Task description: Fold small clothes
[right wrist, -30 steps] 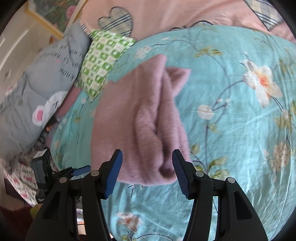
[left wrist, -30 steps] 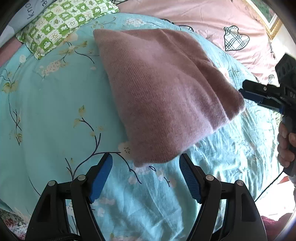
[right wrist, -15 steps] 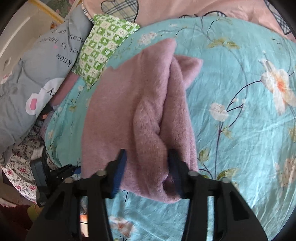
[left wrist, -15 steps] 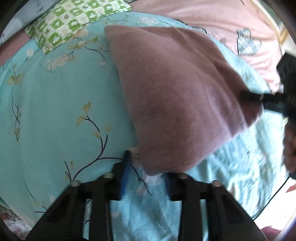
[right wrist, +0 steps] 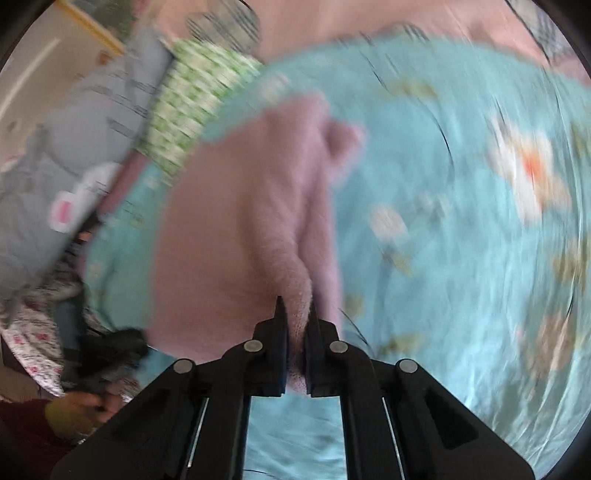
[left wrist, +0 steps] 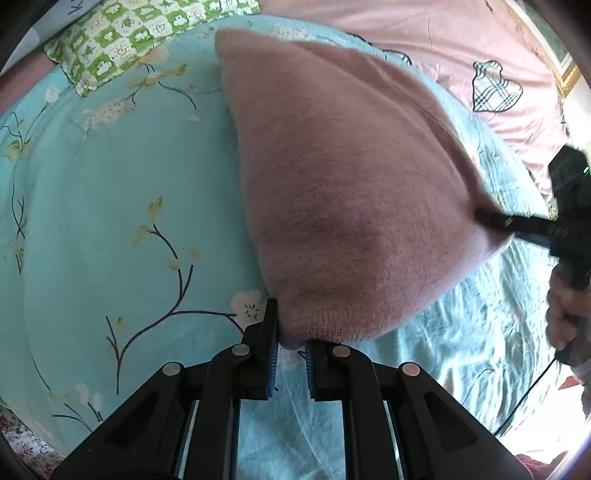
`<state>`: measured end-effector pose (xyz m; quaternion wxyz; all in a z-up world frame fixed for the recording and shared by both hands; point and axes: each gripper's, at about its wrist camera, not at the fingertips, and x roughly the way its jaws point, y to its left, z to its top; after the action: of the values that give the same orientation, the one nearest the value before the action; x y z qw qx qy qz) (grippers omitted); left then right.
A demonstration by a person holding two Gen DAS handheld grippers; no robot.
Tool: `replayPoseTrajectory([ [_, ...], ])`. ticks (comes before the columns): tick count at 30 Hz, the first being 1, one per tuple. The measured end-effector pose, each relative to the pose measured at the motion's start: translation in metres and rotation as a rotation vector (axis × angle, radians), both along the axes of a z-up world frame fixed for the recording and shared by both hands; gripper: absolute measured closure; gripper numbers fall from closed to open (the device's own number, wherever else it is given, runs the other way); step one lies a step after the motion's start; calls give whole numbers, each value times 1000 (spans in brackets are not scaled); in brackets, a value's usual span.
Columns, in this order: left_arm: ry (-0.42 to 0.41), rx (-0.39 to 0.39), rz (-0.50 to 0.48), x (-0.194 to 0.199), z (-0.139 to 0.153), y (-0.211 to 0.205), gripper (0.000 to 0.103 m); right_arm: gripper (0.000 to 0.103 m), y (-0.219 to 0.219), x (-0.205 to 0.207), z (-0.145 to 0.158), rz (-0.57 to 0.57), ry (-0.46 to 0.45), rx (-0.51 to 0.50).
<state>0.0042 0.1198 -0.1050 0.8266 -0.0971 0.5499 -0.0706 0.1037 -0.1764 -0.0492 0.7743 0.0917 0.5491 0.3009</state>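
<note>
Pink knit garment (left wrist: pixel 343 192) lies folded on a bed with a teal floral sheet (left wrist: pixel 110 221), near the green checked pillow (left wrist: pixel 122 33). Left tongs (left wrist: pixel 290 350) are pinched on the garment's near corner, blue pads against the knit. Right tongs (right wrist: pixel 295 332) are clamped on a bunched fold of the same garment (right wrist: pixel 236 221); that view is motion-blurred, so the exact edge gripped is hard to tell. In the left wrist view the right tongs (left wrist: pixel 491 218) reach into the garment's far right corner, held by the right hand (left wrist: pixel 565 310). Grey pillow (right wrist: pixel 74 147) sits left of the green one.
</note>
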Motion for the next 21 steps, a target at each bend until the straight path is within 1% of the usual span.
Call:
replayPoseTrajectory([
  [3, 16, -14, 1, 0, -3, 2, 92, 96, -2, -2, -26, -38, 43, -7],
  [5, 31, -22, -7, -1, -3, 3, 91, 96, -6, 1, -29, -79, 62, 35],
  [6, 44, -24, -12, -2, -3, 4, 87, 94, -6, 2, -27, -89, 64, 37],
  [9, 63, -31, -29, -11, 4, 9, 87, 88, -9, 2, -14, -81, 56, 14],
  [10, 59, -34, -37, -15, 8, 12, 87, 87, -9, 1, -9, -79, 48, 4],
  [12, 51, -45, -45, -23, 18, 18, 87, 82, -14, -3, 4, -95, 24, -10],
  [15, 20, -67, -46, -28, 38, 27, 87, 81, -22, -1, 22, -131, -12, 13],
  [18, -31, -85, -31, -15, 57, 30, 86, 80, -15, 9, 39, -129, -45, 53],
  [21, -79, -141, -3, 13, 68, 29, 86, 80, 5, 24, 53, -104, -65, 107],
])
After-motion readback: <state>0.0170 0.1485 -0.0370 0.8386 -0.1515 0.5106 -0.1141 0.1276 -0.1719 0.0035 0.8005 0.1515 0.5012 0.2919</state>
